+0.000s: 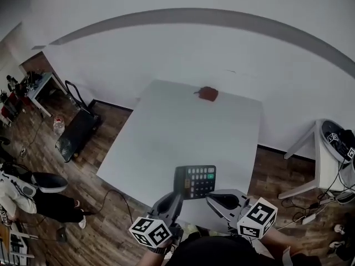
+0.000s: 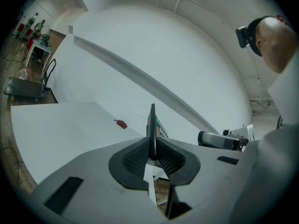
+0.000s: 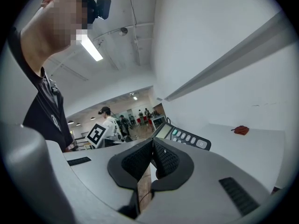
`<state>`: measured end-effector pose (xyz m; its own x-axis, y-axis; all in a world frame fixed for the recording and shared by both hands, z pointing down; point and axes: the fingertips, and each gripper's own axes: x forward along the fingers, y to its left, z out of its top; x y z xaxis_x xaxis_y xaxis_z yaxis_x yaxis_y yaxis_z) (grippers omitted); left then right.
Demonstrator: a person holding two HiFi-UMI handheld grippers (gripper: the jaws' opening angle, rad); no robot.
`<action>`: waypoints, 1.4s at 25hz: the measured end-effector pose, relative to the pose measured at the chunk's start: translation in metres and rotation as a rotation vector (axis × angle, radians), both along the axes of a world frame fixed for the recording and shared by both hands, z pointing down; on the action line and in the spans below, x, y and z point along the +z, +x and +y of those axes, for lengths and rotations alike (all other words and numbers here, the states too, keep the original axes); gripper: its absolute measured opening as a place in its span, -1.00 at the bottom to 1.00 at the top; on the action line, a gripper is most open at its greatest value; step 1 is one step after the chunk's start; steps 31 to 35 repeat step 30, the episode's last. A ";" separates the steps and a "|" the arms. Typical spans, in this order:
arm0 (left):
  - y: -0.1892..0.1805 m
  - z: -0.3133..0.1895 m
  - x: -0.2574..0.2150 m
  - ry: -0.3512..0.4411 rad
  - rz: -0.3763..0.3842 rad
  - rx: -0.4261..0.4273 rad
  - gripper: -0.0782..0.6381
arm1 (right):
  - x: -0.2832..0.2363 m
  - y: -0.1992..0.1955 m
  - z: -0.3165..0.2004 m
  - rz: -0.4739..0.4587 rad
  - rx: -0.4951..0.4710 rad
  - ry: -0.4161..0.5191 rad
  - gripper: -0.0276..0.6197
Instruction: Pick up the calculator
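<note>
Calculator [image 1: 195,182]: pinched by its near left edge between the left gripper's pads, sticking out ahead of the jaws, keys facing up in the head view.
Left gripper [image 1: 176,197]: clenched on the calculator.
Right gripper [image 1: 219,199]: just beside the calculator's near right corner, pads pressed together with nothing between them.
Table [image 1: 166,137]: white, under and ahead of both grippers.
Red object [image 1: 208,93]: at the table's far edge, well ahead of both grippers.

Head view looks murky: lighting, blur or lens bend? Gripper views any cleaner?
Head view: dim, dark corners, wall stripe bowed by the lens; calculator keys distinct. Left gripper view: even light, calculator sharp edge-on. Right gripper view: ceiling light glares.
</note>
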<state>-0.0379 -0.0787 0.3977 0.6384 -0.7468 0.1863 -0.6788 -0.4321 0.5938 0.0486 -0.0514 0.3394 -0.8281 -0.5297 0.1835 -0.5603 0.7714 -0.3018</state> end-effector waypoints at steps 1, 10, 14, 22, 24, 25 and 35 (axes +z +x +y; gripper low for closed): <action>0.001 0.003 -0.003 0.012 0.003 -0.001 -0.65 | -0.001 0.002 0.001 -0.001 -0.002 0.008 -0.87; 0.005 0.019 -0.019 0.076 0.025 -0.012 -0.65 | -0.012 0.005 0.009 -0.002 -0.014 0.065 -0.88; 0.003 0.020 -0.020 0.092 0.028 -0.021 -0.65 | -0.013 0.004 0.010 -0.004 -0.020 0.075 -0.88; 0.001 0.016 -0.019 0.091 0.030 -0.026 -0.65 | -0.013 0.003 0.006 -0.002 -0.015 0.073 -0.88; 0.000 0.015 -0.018 0.089 0.032 -0.029 -0.65 | -0.013 0.003 0.005 -0.003 -0.015 0.072 -0.88; 0.000 0.015 -0.017 0.088 0.032 -0.029 -0.65 | -0.013 0.003 0.005 -0.003 -0.014 0.071 -0.88; 0.000 0.012 -0.012 0.080 0.022 -0.026 -0.65 | -0.009 0.003 0.003 0.000 -0.010 0.066 -0.88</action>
